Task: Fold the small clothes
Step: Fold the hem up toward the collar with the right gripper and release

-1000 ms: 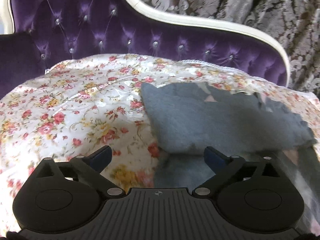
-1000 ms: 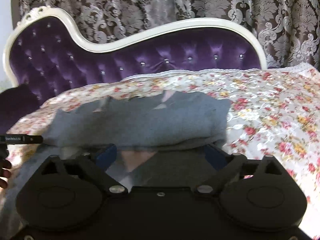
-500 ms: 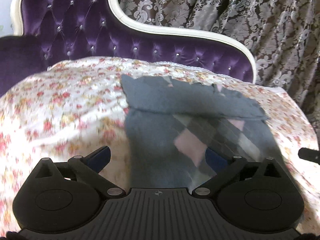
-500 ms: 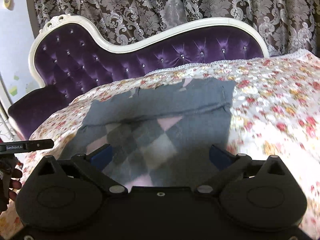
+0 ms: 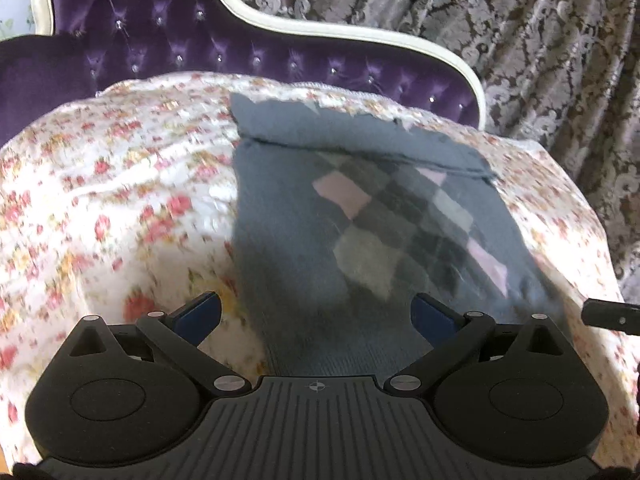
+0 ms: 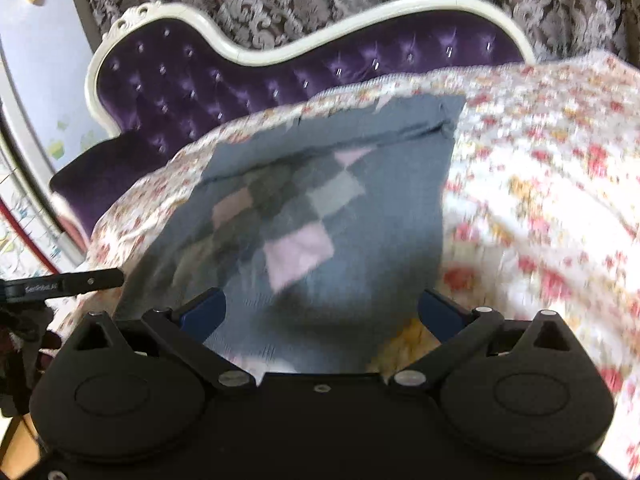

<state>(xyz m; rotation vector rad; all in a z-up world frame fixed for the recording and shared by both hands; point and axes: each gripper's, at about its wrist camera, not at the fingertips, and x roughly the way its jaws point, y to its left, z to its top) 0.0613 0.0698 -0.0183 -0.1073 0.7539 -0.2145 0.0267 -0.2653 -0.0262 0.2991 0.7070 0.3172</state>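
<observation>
A grey knitted garment with a pink, grey and dark diamond pattern lies flat on the flowered bed cover. Its far edge is folded over as a plain grey band. It also shows in the right wrist view. My left gripper is open and empty above the garment's near left part. My right gripper is open and empty above its near right part. A tip of the right gripper shows at the right edge of the left wrist view, and the left one at the left edge of the right wrist view.
A purple tufted sofa back with a white frame rises behind the cover. A patterned brown and silver curtain hangs behind it. The flowered cover stretches to both sides of the garment.
Both grippers have pulled back and up from the garment. More of the garment, with its diamond pattern, is now in view. Both stay open.
</observation>
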